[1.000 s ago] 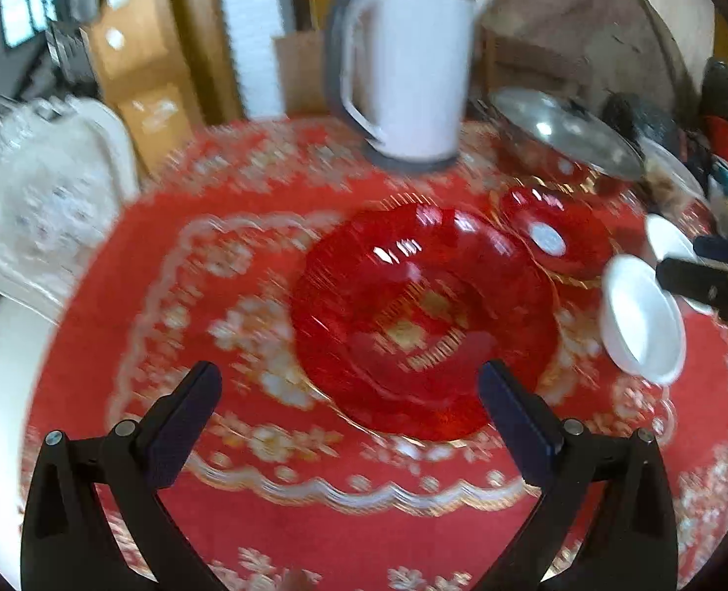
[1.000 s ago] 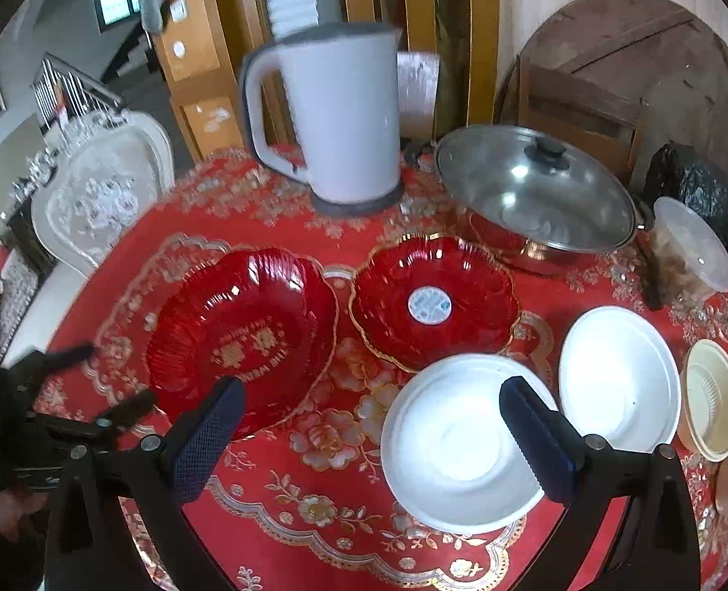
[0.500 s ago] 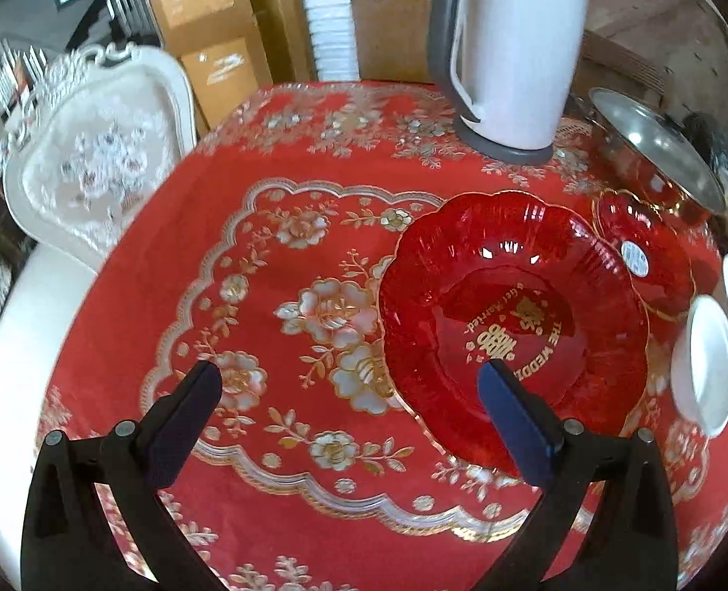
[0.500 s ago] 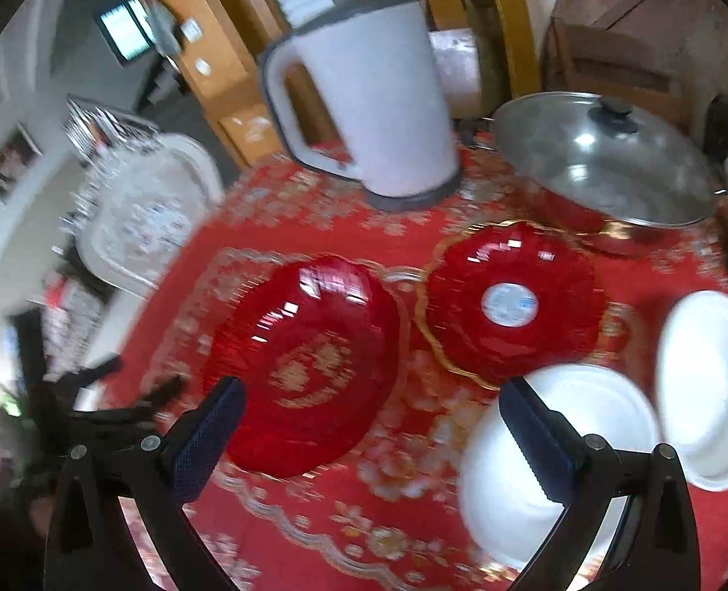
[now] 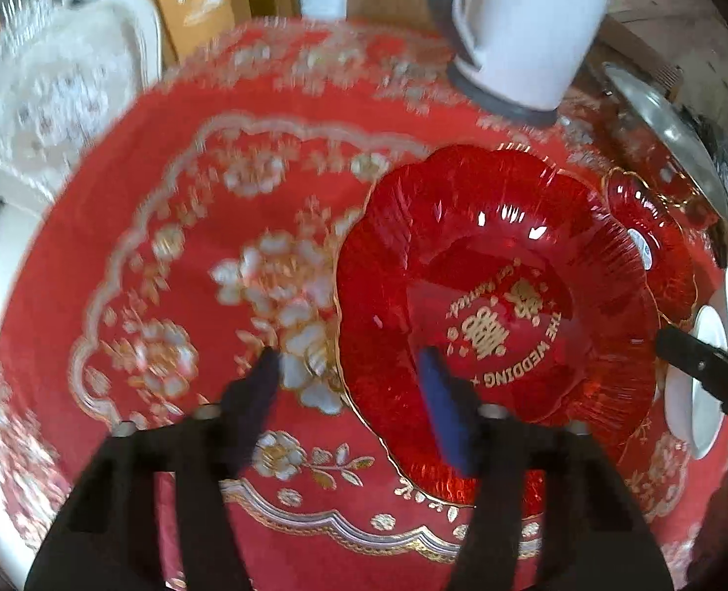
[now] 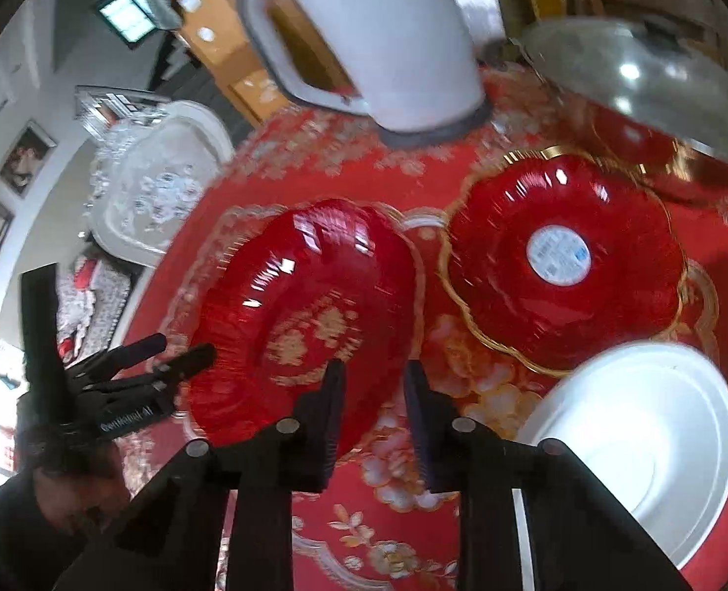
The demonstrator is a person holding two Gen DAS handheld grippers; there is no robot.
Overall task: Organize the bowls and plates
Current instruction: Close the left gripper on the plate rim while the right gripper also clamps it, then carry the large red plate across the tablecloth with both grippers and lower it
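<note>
While both grippers straddle its opposite rims, the large red plate [image 5: 497,315] lies flat on the red tablecloth [image 5: 177,226].
Left gripper [image 5: 349,374]: fingers spread, one over the plate, one outside. Right gripper [image 6: 371,384]: fingers narrowed but apart, nothing pinched. Beside: smaller red plate [image 6: 566,266], white bowl [image 6: 645,438], kettle [image 6: 379,34], lidded pot [image 6: 649,83].

Red gold-lettered plate [image 5: 497,315], floral tablecloth [image 5: 246,266]

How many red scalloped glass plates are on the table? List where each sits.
2. The large red scalloped glass plate with gold lettering lies left; the smaller gold-rimmed red scalloped glass plate with a round sticker lies right, before the lidded pot. Others may be hidden.
</note>
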